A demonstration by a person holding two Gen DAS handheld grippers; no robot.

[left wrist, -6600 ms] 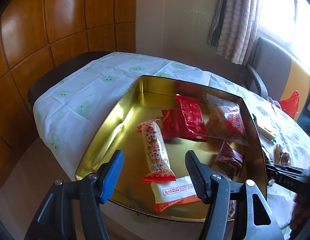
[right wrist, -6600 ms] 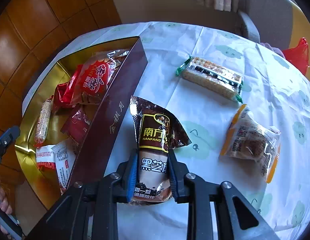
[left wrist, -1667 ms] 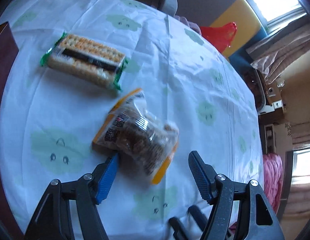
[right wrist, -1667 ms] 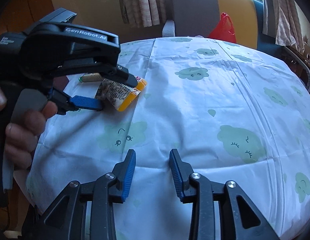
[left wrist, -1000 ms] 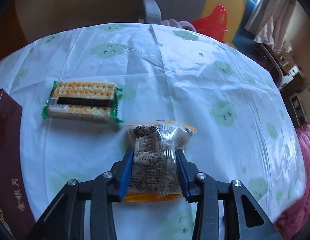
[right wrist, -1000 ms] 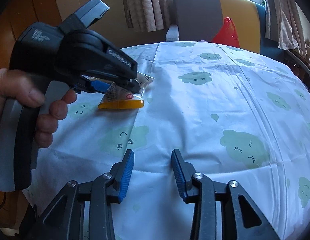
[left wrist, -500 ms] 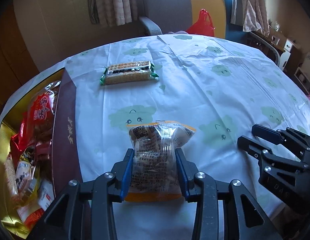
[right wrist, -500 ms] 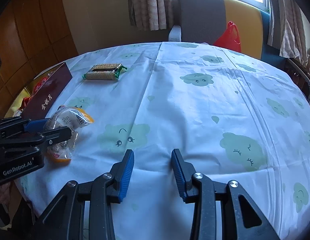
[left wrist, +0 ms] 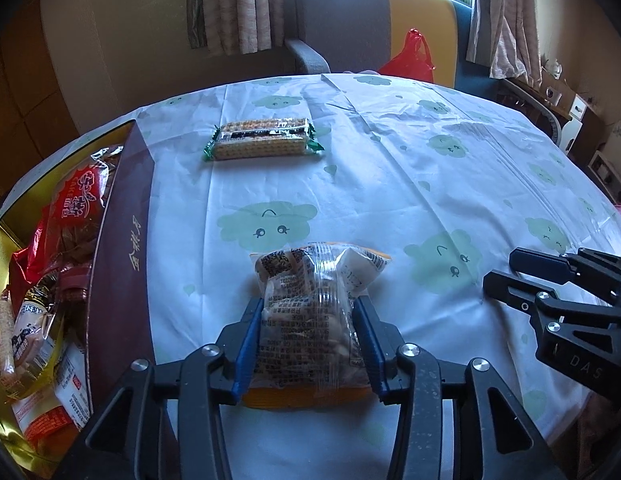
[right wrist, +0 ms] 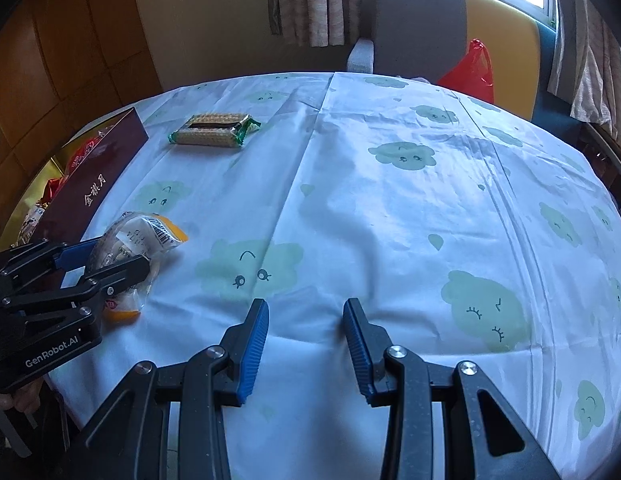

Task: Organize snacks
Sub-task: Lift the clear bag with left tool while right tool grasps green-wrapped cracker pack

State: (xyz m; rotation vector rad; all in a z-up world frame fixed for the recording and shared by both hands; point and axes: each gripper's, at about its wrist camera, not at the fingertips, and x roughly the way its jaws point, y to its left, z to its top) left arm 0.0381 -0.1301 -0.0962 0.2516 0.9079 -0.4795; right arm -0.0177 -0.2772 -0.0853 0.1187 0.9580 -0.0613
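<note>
My left gripper [left wrist: 306,312] is shut on a clear snack bag with orange edges [left wrist: 314,320] and holds it over the near edge of the table; it also shows in the right wrist view [right wrist: 134,248]. The gold tin with a maroon wall [left wrist: 122,256] stands to the left and holds several snack packets [left wrist: 74,208]. A green-ended cracker pack [left wrist: 260,144] lies on the cloth farther back. My right gripper [right wrist: 304,320] is open and empty over the table's near edge, to the right of the left gripper.
The round table wears a white cloth with green cloud faces [left wrist: 430,184]. A grey and yellow chair [left wrist: 350,20] with a red bag [left wrist: 408,56] stands behind it. Curtains and a window are at the back.
My left gripper closed on the snack bag, lifted it and swung left toward the tin. In the last half second both grippers barely moved.
</note>
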